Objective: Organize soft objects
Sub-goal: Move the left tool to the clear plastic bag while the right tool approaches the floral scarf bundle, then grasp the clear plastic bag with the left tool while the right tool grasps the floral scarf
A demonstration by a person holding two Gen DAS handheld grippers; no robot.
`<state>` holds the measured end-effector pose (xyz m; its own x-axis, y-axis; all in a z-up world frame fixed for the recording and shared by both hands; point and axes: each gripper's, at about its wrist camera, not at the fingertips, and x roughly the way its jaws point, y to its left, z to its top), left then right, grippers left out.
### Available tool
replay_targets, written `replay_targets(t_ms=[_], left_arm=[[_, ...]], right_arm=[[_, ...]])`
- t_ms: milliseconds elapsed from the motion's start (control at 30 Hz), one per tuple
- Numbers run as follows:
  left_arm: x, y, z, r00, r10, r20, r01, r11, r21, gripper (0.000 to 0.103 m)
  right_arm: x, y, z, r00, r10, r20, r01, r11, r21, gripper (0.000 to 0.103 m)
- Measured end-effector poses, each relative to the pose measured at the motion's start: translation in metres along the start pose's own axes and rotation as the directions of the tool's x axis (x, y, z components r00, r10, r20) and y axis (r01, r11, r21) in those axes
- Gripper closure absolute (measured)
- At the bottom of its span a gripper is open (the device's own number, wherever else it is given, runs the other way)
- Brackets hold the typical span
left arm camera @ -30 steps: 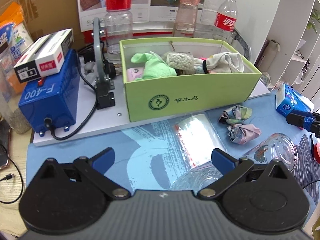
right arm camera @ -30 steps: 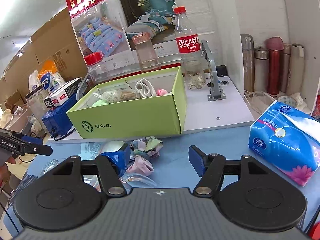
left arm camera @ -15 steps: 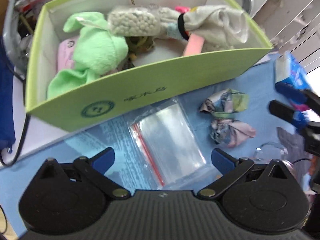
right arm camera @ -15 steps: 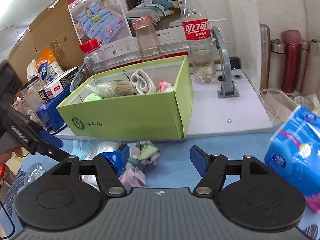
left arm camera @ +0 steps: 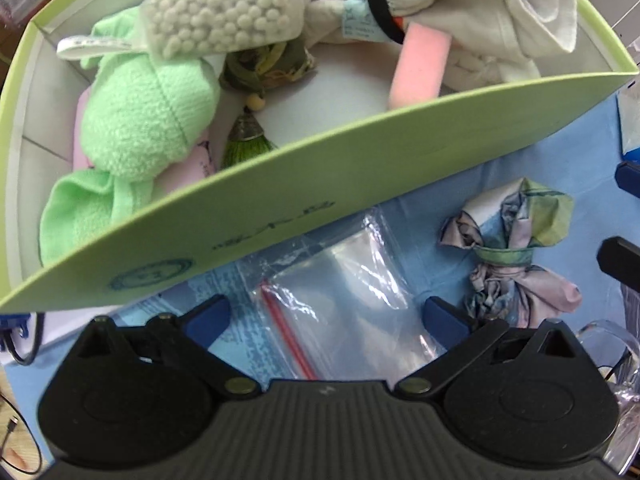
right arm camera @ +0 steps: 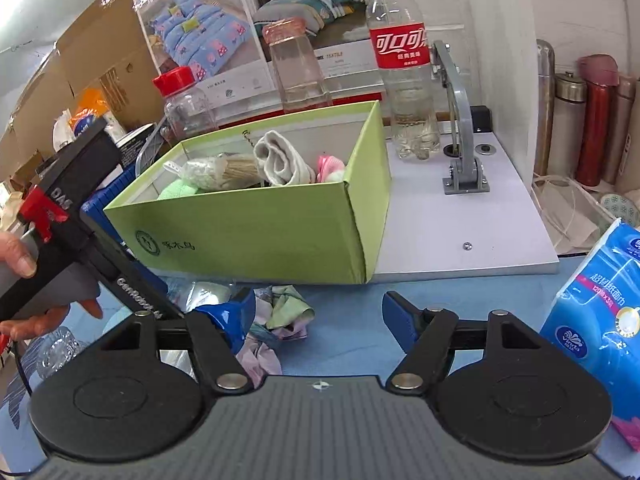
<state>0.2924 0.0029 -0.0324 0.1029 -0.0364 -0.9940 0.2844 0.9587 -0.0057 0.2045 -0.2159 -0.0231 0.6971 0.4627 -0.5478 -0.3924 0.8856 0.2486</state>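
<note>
A green cardboard box (left arm camera: 304, 184) (right arm camera: 256, 232) holds soft things: a green plush (left arm camera: 148, 112), a bag of white beads (left arm camera: 216, 24), a white cloth (left arm camera: 480, 8) and a pink foam piece (left arm camera: 416, 68). A clear zip bag (left arm camera: 344, 300) lies on the blue mat in front of the box, between the fingers of my open left gripper (left arm camera: 326, 318). A knotted pastel scarf (left arm camera: 516, 256) (right arm camera: 280, 320) lies to its right. My right gripper (right arm camera: 318, 320) is open and empty, its left finger over the scarf.
Bottles and jars (right arm camera: 404, 68) stand behind the box on a white board (right arm camera: 460, 236). A blue tissue pack (right arm camera: 600, 312) lies at the right. A clear glass jar (left arm camera: 620, 364) lies at the right of the left wrist view. Flasks (right arm camera: 596, 120) stand at the far right.
My left gripper has moved forward and down over the zip bag, close to the box front. My right gripper has edged forward toward the scarf. Both stay open.
</note>
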Motion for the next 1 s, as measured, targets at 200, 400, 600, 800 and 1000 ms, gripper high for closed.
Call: replay_targets(t_ms=[200, 400, 600, 800, 1000], left_arm=[[-0.003, 0.039, -0.013, 1.0, 0.005, 0.005, -0.004, 0.996, -0.084, 0.001], [-0.009, 0.089, -0.042, 0.998, 0.035, 0.045, -0.025, 0.981, -0.191, 0.001], [-0.015, 0.105, -0.066, 0.993, 0.053, 0.11, -0.026, 0.971, -0.236, 0.001], [-0.021, 0.101, -0.084, 0.987, 0.059, 0.149, -0.03, 0.982, -0.185, 0.001], [-0.025, 0.1, -0.097, 0.98, 0.049, 0.193, -0.022, 0.99, -0.141, 0.001]], right_arm=[[-0.004, 0.011, 0.006, 1.0, 0.009, 0.004, -0.009, 0.999, -0.03, 0.046], [0.008, 0.017, 0.009, 0.998, 0.032, -0.061, -0.034, 0.999, -0.034, 0.045], [0.052, 0.034, 0.021, 0.958, 0.03, -0.285, -0.055, 0.995, -0.081, 0.045], [0.093, 0.052, 0.028, 0.877, -0.036, -0.479, -0.016, 0.994, -0.105, 0.043], [0.096, 0.057, 0.019, 0.876, -0.174, -0.45, 0.066, 0.967, -0.246, 0.041]])
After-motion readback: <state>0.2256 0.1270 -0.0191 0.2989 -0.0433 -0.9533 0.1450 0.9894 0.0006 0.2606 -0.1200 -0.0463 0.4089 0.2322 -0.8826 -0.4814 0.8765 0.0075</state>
